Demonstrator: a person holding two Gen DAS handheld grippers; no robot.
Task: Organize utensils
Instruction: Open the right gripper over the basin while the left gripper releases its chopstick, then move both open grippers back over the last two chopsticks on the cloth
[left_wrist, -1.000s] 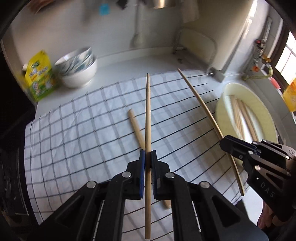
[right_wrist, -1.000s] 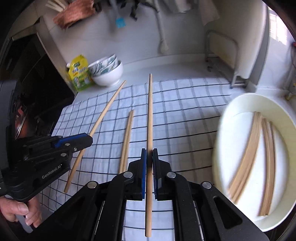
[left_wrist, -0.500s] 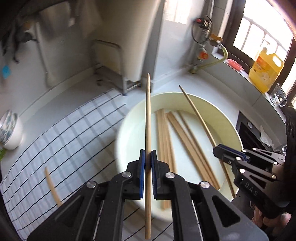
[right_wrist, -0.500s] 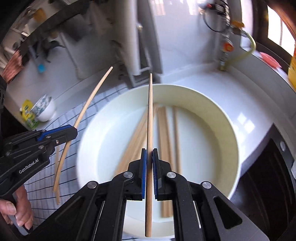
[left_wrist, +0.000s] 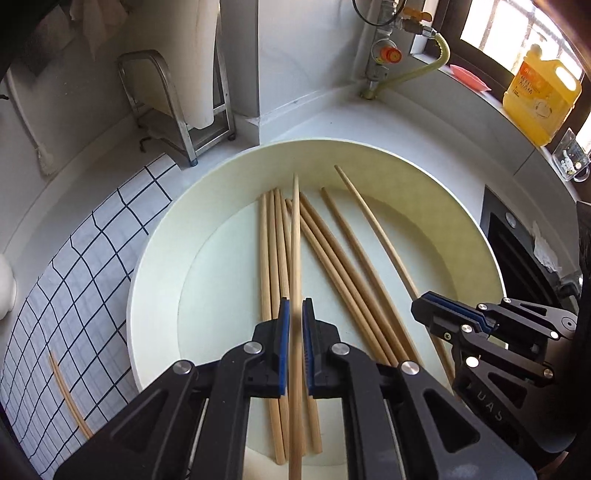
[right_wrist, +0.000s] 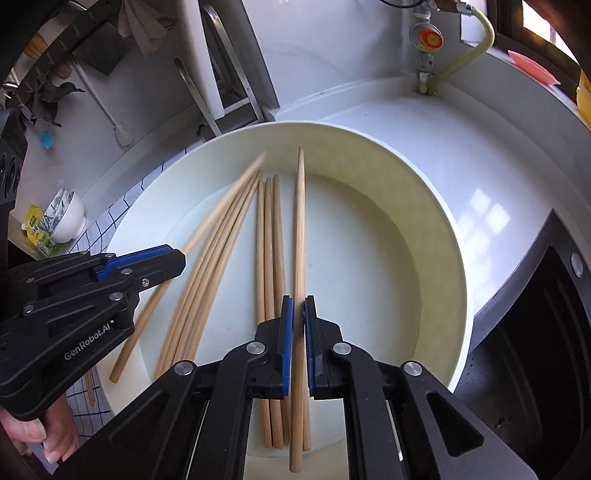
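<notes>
White kitchen counter (left_wrist: 424, 122), corner by a window; landmark: round cream basin (left_wrist: 155, 266) set on it. Left of basin: checked cloth (left_wrist: 74, 280) with one stray chopstick (left_wrist: 68, 395) left lying on it. Behind basin: steel rack (left_wrist: 173, 110), gas valve with hose (left_wrist: 388, 55). Right of basin, on the sill: yellow jug (left_wrist: 539, 96). Far left of basin, seen from the right wrist: stack of bowls (right_wrist: 66, 218) beside a yellow packet (right_wrist: 33, 225). Inside basin: loose bundle of chopsticks (left_wrist: 332, 258), some parallel, some fanned across the floor. Left gripper (left_wrist: 293, 325): narrow, clamped on one chopstick (left_wrist: 295, 236), stick pointing down over the basin's middle. Right gripper (right_wrist: 298, 325): likewise narrow, clamped on a second chopstick (right_wrist: 300, 229), over the basin's right half. Bare hand (right_wrist: 40, 432) visible under the left tool. Step in hand, by judgement: delivery of two sticks into the basin, both poised above the pile, not yet let go. Next move, likely: tips lowered near the basin floor, roughly in line with the sticks below, then jaws eased apart so each drops flat without bouncing out. Against a second ago: both tools then over the cloth, basin off to the right; now directly over the basin, cloth pushed to its left edge.
</notes>
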